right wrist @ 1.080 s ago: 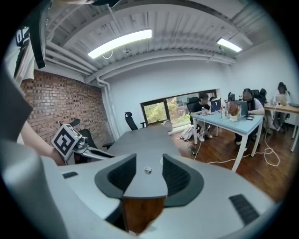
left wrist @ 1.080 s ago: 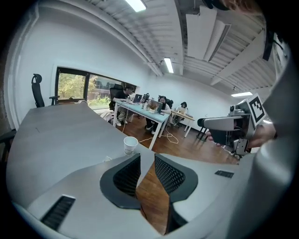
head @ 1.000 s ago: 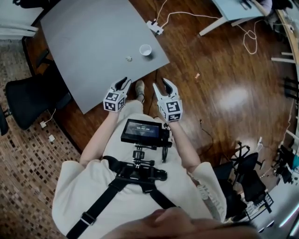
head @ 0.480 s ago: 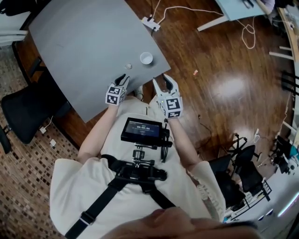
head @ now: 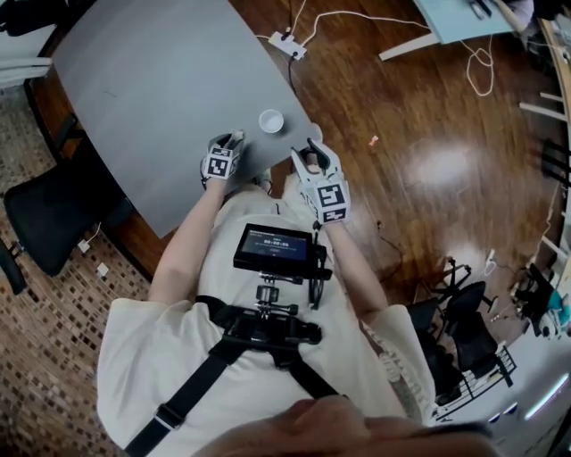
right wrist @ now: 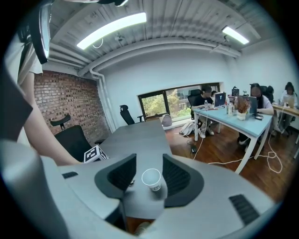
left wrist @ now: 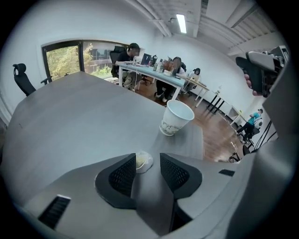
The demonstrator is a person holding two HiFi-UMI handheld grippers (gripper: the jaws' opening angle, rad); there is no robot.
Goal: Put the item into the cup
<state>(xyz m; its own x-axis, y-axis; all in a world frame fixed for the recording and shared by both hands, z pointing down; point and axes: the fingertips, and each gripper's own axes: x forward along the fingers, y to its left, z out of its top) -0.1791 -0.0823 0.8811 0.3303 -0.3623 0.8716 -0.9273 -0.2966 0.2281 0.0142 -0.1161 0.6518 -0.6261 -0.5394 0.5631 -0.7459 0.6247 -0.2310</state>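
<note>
A white paper cup (head: 271, 120) stands upright near the right edge of the grey table (head: 152, 80). The item, a small pale crumpled lump (left wrist: 143, 161), lies on the table short of the cup (left wrist: 176, 117). My left gripper (head: 232, 141) points down at it and hides it in the head view. Its jaws have just been opening; the item lies between the tips of the left gripper (left wrist: 148, 163), apart from both pads. My right gripper (head: 312, 153) hovers open and holds nothing at the table's edge, and the cup (right wrist: 152, 179) shows beyond its jaws.
A black office chair (head: 53, 214) stands left of the table. A power strip with white cables (head: 287, 45) lies on the wooden floor beyond the cup. A light blue desk (head: 451, 16) is at the far right. People sit at desks (left wrist: 154, 65) behind.
My left gripper has gone forward and down onto the table over the item, which now sits between its wider jaws. My right gripper has crept forward to the table's edge.
</note>
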